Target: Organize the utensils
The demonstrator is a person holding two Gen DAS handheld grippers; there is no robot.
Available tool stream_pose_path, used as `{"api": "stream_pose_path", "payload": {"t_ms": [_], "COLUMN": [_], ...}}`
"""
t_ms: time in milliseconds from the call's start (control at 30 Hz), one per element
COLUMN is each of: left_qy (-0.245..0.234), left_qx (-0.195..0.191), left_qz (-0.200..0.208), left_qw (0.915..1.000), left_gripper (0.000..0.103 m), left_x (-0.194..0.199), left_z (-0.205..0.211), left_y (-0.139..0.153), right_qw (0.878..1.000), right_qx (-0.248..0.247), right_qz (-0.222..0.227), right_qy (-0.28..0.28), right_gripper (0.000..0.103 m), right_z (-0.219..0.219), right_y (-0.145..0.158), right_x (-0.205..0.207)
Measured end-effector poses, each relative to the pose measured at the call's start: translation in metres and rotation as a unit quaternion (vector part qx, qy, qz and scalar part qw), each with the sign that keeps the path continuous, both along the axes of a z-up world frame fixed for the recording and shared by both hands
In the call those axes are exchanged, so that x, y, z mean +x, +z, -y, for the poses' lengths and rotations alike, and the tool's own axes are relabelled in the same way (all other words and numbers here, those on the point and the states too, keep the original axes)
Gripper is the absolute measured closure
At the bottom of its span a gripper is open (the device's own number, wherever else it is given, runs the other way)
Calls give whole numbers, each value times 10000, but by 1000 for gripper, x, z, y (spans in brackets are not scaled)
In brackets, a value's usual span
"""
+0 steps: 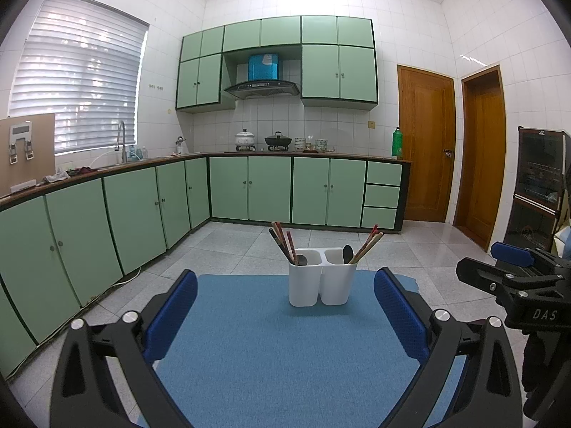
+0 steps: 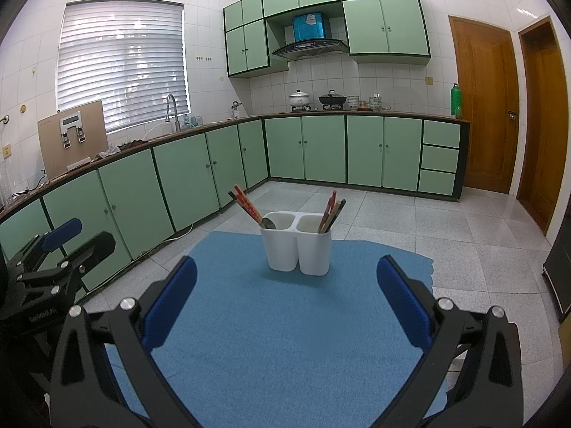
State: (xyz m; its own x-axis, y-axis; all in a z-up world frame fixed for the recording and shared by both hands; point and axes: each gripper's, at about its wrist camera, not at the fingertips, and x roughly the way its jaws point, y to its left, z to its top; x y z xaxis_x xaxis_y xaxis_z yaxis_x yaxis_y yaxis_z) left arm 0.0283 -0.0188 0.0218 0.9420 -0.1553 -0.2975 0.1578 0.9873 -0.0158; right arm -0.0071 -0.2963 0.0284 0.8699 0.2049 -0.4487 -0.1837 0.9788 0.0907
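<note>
A white two-compartment utensil holder [image 1: 322,278] [image 2: 296,246] stands upright at the far end of a blue mat [image 1: 271,349] [image 2: 285,321]. Its left compartment holds several chopsticks [image 1: 283,244] [image 2: 247,207] and a dark spoon [image 1: 301,259] [image 2: 268,223]. Its right compartment holds several chopsticks [image 1: 367,246] [image 2: 332,214] and, in the left wrist view, a dark spoon [image 1: 347,252]. My left gripper [image 1: 285,306] is open and empty, well short of the holder. My right gripper [image 2: 286,296] is open and empty, also short of it.
The mat lies on a table above a grey tiled floor. Green cabinets [image 1: 142,207] [image 2: 178,174] run along the left and back walls. Wooden doors [image 1: 428,142] [image 2: 481,107] stand at the right. A dark cabinet [image 1: 539,185] stands far right.
</note>
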Motion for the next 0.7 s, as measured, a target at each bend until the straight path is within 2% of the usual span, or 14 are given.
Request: {"api": "stream_pose_path", "payload": {"t_ms": [700], "left_qy": [1], "left_qx": [5], "left_qz": [0], "left_qw": [10000], "left_gripper": [6], "left_x": [0], "left_z": [2], "left_y": [0], "right_qw": [10000], "right_qx": [-6], "right_qz": [-19], "right_qy": [9], "right_gripper": [5], "right_z": [3], "right_y": [-1], "right_x": [1]}}
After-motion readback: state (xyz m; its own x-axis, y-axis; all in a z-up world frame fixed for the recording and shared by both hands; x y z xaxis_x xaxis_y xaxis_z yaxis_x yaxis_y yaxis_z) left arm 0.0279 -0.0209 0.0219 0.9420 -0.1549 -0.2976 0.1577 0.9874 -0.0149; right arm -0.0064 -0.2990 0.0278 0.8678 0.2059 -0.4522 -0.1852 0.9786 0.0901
